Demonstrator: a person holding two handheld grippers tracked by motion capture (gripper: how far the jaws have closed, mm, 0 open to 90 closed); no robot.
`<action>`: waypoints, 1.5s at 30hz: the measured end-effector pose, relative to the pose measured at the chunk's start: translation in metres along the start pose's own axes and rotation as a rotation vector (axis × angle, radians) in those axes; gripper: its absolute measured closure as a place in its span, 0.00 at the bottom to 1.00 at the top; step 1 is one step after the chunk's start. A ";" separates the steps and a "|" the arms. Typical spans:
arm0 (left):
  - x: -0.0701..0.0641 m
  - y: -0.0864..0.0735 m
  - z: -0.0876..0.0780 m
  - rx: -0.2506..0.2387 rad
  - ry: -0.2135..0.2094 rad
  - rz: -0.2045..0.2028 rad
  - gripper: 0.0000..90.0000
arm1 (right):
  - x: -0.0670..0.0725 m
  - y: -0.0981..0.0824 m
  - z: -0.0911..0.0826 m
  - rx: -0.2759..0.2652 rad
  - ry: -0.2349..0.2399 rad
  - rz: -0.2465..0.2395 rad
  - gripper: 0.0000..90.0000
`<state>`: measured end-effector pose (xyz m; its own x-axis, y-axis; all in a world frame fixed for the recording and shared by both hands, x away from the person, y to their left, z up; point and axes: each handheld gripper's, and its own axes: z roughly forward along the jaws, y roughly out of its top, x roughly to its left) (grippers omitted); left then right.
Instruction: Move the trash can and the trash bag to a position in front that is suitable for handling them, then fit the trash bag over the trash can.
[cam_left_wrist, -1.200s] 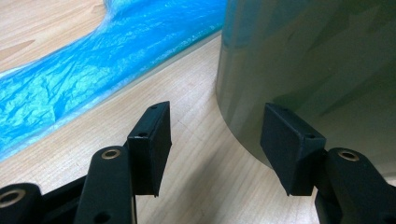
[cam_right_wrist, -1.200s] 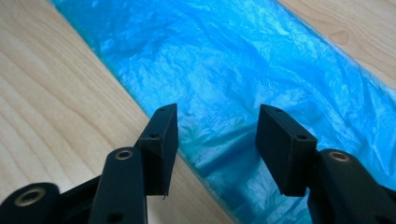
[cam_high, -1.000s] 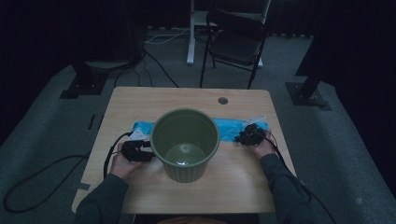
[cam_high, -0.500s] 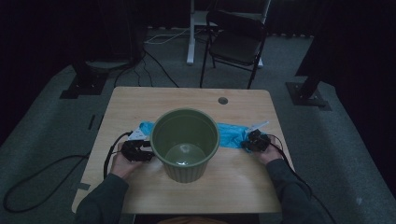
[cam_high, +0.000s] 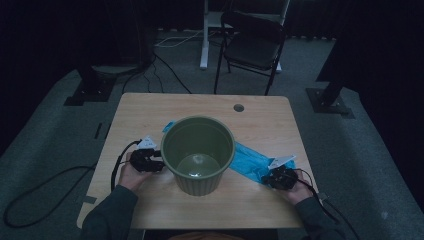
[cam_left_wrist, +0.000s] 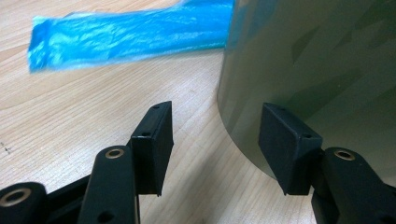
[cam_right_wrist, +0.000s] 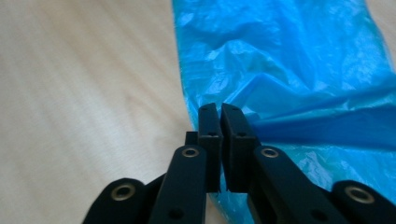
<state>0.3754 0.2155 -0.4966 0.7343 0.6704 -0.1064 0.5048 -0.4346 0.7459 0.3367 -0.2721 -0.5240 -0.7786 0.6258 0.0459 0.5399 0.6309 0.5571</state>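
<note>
An empty green bin (cam_high: 198, 183) stands upright in the middle of the wooden table (cam_high: 150, 107). Under and behind it lies a flat blue plastic bag (cam_high: 248, 160), sticking out on both sides. My left gripper (cam_high: 156, 163) sits at the bin's left side. In the left gripper view it (cam_left_wrist: 215, 116) is open, with one jaw against the bin wall (cam_left_wrist: 317, 60) and the bag's far end (cam_left_wrist: 126, 32) beyond. My right gripper (cam_high: 274, 176) is at the bag's right end. The right gripper view shows it (cam_right_wrist: 219, 109) shut on a fold of the bag (cam_right_wrist: 280, 60).
A round cable hole (cam_high: 238, 107) is in the table's far side. A black folding chair (cam_high: 252, 47) stands beyond the table. Cables (cam_high: 45, 185) trail over the floor at the left, and stand bases (cam_high: 330, 102) sit on both sides.
My right gripper has moved toward the near right edge of the table, drawing the bag's right end with it. The left gripper and the bin have stayed put.
</note>
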 end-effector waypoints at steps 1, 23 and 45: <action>0.000 0.000 0.000 0.001 -0.001 -0.001 0.50 | 0.002 0.000 -0.001 -0.004 0.002 -0.010 0.90; 0.001 -0.001 0.000 -0.010 -0.007 -0.005 0.50 | 0.012 0.052 0.009 -0.116 -0.037 -0.068 0.56; 0.003 0.001 0.002 -0.011 -0.002 -0.010 0.50 | 0.013 0.054 0.023 -0.092 -0.068 -0.047 0.34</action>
<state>0.3788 0.2157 -0.4979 0.7302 0.6734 -0.1155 0.5070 -0.4208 0.7523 0.3633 -0.2192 -0.5125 -0.7772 0.6282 -0.0369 0.4694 0.6177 0.6310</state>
